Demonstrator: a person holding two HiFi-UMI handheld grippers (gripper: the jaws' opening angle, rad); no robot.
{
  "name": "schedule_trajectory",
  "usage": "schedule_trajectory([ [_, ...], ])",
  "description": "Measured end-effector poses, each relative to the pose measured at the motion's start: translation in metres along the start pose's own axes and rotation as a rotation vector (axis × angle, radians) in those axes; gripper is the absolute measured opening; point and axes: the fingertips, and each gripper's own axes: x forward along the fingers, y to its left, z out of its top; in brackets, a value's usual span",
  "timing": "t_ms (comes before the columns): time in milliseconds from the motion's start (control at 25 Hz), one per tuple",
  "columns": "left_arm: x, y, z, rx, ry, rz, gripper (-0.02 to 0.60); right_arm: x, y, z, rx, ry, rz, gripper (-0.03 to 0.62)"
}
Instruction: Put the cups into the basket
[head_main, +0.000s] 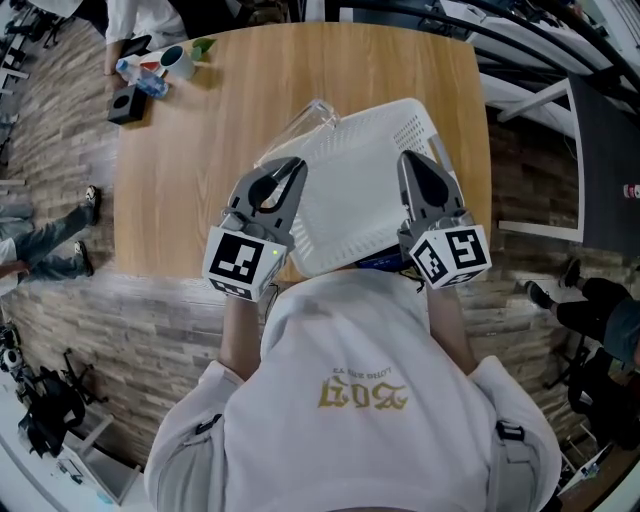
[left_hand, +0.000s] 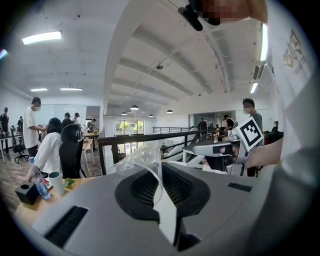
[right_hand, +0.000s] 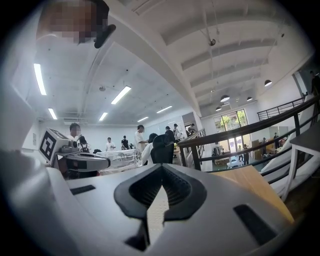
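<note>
**Open-plan office in wood and white**

A wooden table (head_main: 300, 90) stands on a plank-patterned floor (head_main: 60, 150). Strip lights (right_hand: 121, 94) glow under a white ribbed ceiling (left_hand: 165, 72). A dark railing (right_hand: 226, 130) runs before bright windows (right_hand: 232, 119).

Both forearms reach forward side by side, level with each other. The left gripper (head_main: 286, 172) has its jaws pinched on one edge of the basket (head_main: 360, 175). The right gripper (head_main: 412, 165) is clamped on the opposite edge.

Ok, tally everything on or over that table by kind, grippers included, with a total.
Grippers: 2, the left gripper and the right gripper
White basket: 1
Clear cup: 1
White mug: 1
Black box: 1
Bottle: 1
Green item: 1
Total: 8
</note>
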Motion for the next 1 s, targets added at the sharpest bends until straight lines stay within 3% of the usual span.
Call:
schedule_trajectory([
  [600,0.015,-0.012,-0.024,0.064,0.084,-0.050,0.025,0.002,-0.005,-0.013,-0.005,0.038,0.006,0.011],
  [1000,0.019,-0.018,-0.049,0.126,0.185,-0.083,0.025,0.006,0.000,-0.024,-0.057,0.087,0.025,0.011],
])
